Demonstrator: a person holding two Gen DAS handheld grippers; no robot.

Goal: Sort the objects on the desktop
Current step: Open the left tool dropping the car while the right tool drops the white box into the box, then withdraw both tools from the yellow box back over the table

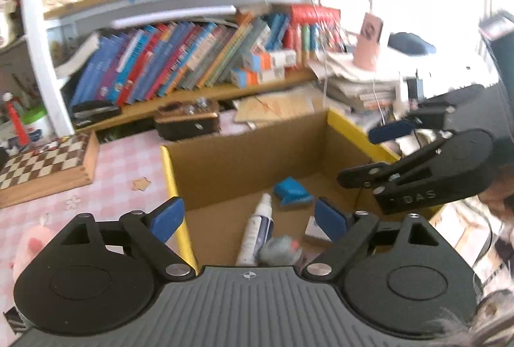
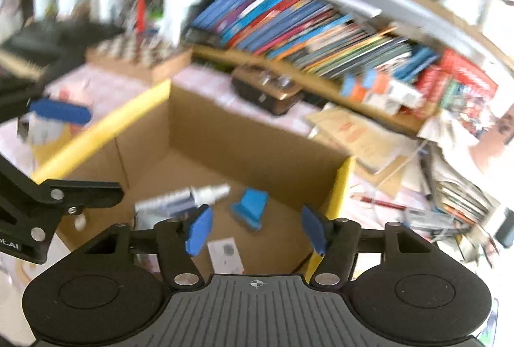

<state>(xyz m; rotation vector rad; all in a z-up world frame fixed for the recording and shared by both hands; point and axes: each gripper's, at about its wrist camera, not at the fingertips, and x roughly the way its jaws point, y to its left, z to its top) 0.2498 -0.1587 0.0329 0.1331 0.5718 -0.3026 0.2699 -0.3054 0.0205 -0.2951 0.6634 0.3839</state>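
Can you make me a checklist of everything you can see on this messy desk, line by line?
Surface: pink checked cloth.
Job's things: cardboard box with yellow rims holds a white spray bottle, a blue block, a grey fuzzy thing and a small card.
Clutter: chessboard, black stapler, pink plush, paper stack.
Grippers: left gripper and right gripper hover over the box, jaws apart, nothing between them.
Cables: thin white cord by the papers.
Surroundings: shelves of leaning books.
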